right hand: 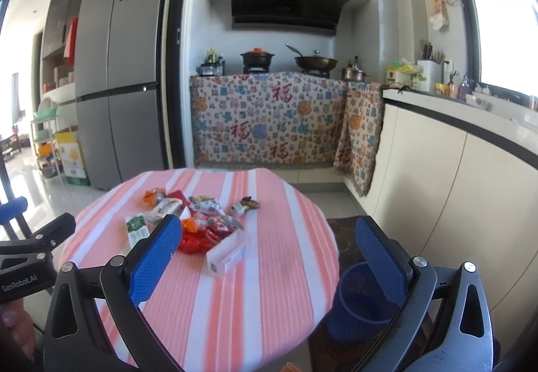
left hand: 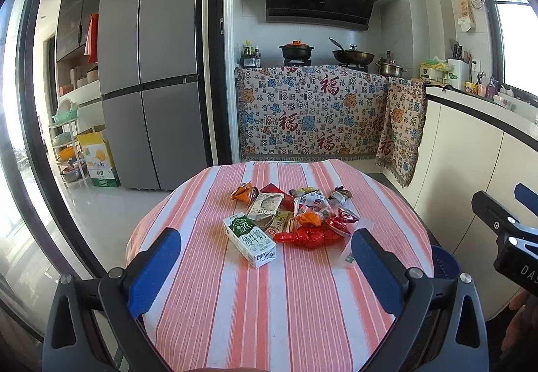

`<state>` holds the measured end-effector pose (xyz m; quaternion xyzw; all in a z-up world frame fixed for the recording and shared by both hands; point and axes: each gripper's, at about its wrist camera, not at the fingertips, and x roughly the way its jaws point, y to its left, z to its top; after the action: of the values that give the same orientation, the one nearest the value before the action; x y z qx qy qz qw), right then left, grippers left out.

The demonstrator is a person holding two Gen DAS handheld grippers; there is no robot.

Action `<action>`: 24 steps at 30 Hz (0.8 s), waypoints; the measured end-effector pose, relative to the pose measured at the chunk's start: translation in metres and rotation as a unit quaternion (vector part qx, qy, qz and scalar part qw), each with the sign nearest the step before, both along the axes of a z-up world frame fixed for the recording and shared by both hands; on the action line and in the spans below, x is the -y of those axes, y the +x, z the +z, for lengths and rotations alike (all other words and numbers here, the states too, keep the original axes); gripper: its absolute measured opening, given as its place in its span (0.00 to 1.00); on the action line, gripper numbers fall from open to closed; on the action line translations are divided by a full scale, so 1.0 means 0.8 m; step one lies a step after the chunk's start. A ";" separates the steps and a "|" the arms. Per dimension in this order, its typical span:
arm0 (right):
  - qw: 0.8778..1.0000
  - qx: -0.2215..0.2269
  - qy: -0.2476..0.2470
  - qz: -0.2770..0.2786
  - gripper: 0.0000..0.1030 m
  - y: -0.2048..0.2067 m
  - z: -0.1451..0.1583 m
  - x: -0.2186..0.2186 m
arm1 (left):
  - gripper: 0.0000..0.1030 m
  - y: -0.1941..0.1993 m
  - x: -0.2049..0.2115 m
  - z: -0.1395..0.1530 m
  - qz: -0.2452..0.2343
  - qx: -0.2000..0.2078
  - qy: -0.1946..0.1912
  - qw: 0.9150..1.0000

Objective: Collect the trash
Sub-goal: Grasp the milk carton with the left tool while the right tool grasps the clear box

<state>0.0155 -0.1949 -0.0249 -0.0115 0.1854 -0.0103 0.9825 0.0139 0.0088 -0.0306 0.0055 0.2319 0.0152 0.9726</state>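
Note:
A pile of trash lies mid-table on the striped cloth (left hand: 269, 304): a green-and-white milk carton (left hand: 249, 241), a crumpled red wrapper (left hand: 307, 237), an orange wrapper (left hand: 242, 193) and several small packets (left hand: 312, 200). A clear plastic box (right hand: 228, 252) lies nearest in the right wrist view, beside the red wrapper (right hand: 195, 242) and the carton (right hand: 137, 229). My left gripper (left hand: 265, 257) hangs open above the near table, short of the carton. My right gripper (right hand: 269, 247) is open too, over the table's right edge. A blue trash bin (right hand: 361, 301) stands on the floor beside the table.
A tall grey fridge (left hand: 151, 69) stands back left. A cloth-draped stove counter (left hand: 312, 113) with pots runs behind the table, and white cabinets (right hand: 470, 204) line the right. A shelf rack and cardboard boxes (left hand: 95, 157) stand at far left. Tiled floor lies left of the table.

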 end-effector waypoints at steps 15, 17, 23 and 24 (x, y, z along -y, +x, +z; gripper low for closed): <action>0.995 -0.089 0.009 0.041 1.00 0.081 -0.109 -0.029 | 1.00 0.065 -0.052 -0.101 0.038 -0.103 0.000 0.994; 0.994 -0.098 0.009 0.045 1.00 0.096 -0.119 -0.034 | 1.00 0.070 -0.051 -0.109 0.037 -0.111 0.001 0.993; 0.991 -0.122 -0.001 0.052 1.00 0.157 -0.140 -0.057 | 1.00 0.079 -0.053 -0.122 0.038 -0.125 0.003 0.991; 0.991 -0.124 -0.004 0.051 1.00 0.167 -0.143 -0.060 | 1.00 0.080 -0.054 -0.123 0.039 -0.127 0.002 0.991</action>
<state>0.1488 -0.1469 -0.1393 -0.0256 0.3050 0.0408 0.9511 0.0778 0.0520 -0.1288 0.0005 0.3532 0.0531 0.9340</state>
